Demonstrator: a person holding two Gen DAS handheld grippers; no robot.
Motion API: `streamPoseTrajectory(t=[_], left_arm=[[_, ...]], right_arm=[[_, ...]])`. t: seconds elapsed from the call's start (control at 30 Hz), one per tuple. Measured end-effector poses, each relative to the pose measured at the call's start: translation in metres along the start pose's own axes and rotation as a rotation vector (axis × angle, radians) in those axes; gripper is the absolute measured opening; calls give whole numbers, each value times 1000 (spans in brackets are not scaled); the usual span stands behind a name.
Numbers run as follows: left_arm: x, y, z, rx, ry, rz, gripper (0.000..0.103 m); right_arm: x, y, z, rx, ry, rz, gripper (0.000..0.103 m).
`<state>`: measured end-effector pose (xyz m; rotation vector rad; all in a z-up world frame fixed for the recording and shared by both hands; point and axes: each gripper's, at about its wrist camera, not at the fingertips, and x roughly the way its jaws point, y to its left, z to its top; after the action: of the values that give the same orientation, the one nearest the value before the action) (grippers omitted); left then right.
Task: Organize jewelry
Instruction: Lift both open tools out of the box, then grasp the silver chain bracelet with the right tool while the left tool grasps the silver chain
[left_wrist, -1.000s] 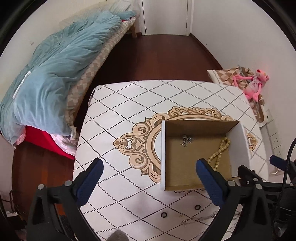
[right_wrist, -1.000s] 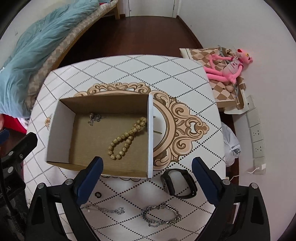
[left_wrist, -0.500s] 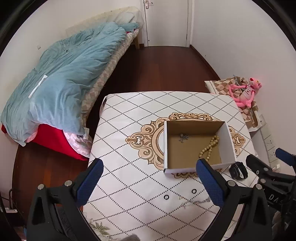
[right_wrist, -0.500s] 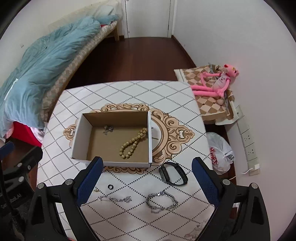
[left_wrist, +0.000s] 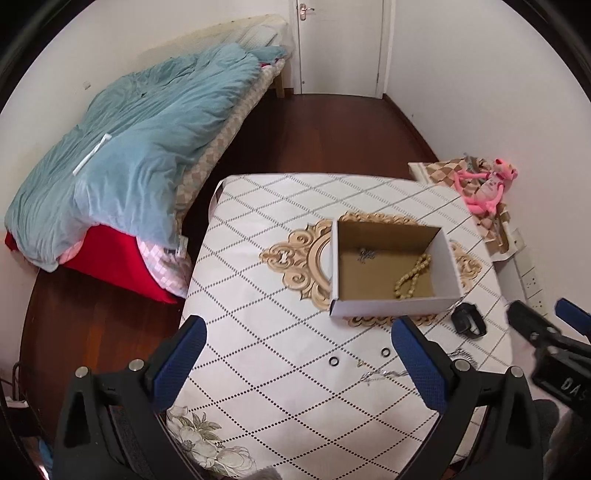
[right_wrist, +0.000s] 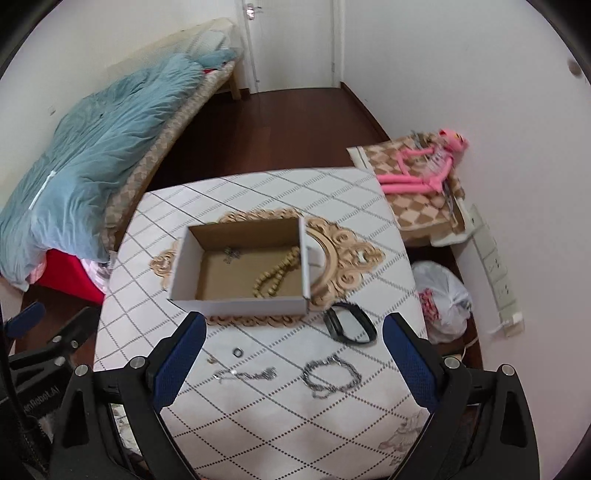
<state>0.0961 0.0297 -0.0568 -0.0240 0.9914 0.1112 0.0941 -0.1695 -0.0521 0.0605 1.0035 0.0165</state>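
An open cardboard box (left_wrist: 391, 307) (right_wrist: 240, 304) stands on the patterned table (left_wrist: 280, 343). It holds a tan bead bracelet (left_wrist: 412, 271) (right_wrist: 275, 275) and a small silver piece (left_wrist: 366, 254) (right_wrist: 232, 254). On the table in front of the box lie a black band (right_wrist: 350, 324) (left_wrist: 468, 324), a silver chain bracelet (right_wrist: 331, 376), a thin silver chain (right_wrist: 245, 375) (left_wrist: 384, 374) and small rings (left_wrist: 334, 361) (right_wrist: 237, 352). My left gripper (left_wrist: 299, 363) and right gripper (right_wrist: 293, 360) are both open and empty, high above the table's near edge.
A bed with a blue quilt (left_wrist: 129, 147) stands at the left. A pink plush toy (right_wrist: 428, 166) lies on a checked cushion at the right. A white plastic bag (right_wrist: 443, 299) and wall sockets (right_wrist: 498, 266) are by the right wall. A door (left_wrist: 340, 44) is at the back.
Both grippers have pulled back and up from the box, so more of the table and room shows. They stay open and empty. The jewelry has not moved.
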Motion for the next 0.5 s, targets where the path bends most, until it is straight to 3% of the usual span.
streamPoseTrajectory(t=[0.4, 0.5], left_arm=[[85, -22, -53, 33, 156, 27, 102], [98, -27, -62, 48, 181, 34, 102]], right_arm=[[107, -102, -66, 242, 220, -49, 97], [123, -108, -79, 248, 246, -43, 84]])
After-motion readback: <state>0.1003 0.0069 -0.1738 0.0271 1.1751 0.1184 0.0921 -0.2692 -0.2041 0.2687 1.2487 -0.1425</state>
